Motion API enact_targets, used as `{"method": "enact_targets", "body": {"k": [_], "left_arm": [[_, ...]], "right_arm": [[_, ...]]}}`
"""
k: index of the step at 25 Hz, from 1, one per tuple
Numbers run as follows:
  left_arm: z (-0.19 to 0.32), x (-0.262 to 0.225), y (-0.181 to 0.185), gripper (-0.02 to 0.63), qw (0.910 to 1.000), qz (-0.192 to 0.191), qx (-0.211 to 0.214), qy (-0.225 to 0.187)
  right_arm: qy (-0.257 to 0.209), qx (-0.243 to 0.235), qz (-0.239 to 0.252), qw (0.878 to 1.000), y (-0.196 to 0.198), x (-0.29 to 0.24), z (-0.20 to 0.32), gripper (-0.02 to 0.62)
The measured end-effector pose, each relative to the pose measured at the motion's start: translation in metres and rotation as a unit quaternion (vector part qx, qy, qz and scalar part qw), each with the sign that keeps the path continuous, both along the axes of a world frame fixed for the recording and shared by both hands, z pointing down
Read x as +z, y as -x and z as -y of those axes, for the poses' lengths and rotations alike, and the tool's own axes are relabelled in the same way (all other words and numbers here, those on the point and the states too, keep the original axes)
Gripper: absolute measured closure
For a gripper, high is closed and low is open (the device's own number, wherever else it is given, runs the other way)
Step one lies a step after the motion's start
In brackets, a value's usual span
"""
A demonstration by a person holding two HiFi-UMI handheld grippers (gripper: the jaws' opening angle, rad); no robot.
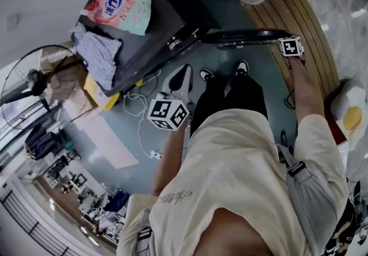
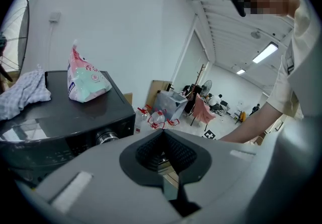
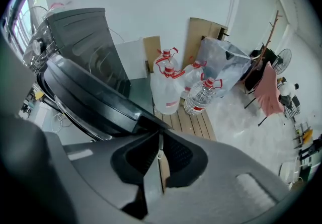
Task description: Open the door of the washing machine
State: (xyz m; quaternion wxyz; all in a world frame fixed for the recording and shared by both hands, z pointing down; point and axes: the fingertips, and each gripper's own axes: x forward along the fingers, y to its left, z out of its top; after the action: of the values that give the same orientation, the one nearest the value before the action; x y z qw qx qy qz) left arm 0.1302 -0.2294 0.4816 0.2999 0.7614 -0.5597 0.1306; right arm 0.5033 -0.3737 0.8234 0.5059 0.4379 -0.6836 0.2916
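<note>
The washer point(image 1: 144, 25) stands ahead of the left gripper point(image 2: 162, 135) and to its left, dark, with its top side facing this gripper. The door point(image 3: 85, 97) is already open. It is swung out from the washer front and reaches across to the right gripper point(image 3: 160, 132), so that the door's outer edge lies right at this gripper's tips. The right gripper points steeply down, and its jaws are almost together, with only a thin slit between them. Through the slit I see the wooden boards point(image 1: 305, 19) below. I cannot tell if the tips pinch the door edge.

The left gripper is held lower and nearer to the person, well apart from the door. Its jaws are closed and nothing is between them.

Beyond the right gripper, water bottles point(image 3: 166, 87) stand on the boards. On the washer top, left of the left gripper, lie a cloth point(image 1: 95, 53) and a bag point(image 1: 121, 10).
</note>
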Motion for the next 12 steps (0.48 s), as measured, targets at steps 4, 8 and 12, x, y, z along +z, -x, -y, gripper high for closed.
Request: {"method": "enact_targets", "body": {"k": [4,8,12], "left_arm": [[-0.007,-0.003,0.001,0.588,0.9999,0.009,0.006,-0.002],[-0.016,-0.001,0.010,0.588,0.9999,0.010,0.006,-0.005],[-0.023,0.000,0.007,0.588,0.9998,-0.006,0.009,-0.015]], "right_arm": [[0.002,0.003,0.013,1.000,-0.001,0.000,-0.002,0.566],[0.014,0.033,0.001,0.999,-0.004,-0.008,-0.016,0.572],[-0.034,0.011,0.028,0.999,0.011,-0.027,-0.019,0.572]]}}
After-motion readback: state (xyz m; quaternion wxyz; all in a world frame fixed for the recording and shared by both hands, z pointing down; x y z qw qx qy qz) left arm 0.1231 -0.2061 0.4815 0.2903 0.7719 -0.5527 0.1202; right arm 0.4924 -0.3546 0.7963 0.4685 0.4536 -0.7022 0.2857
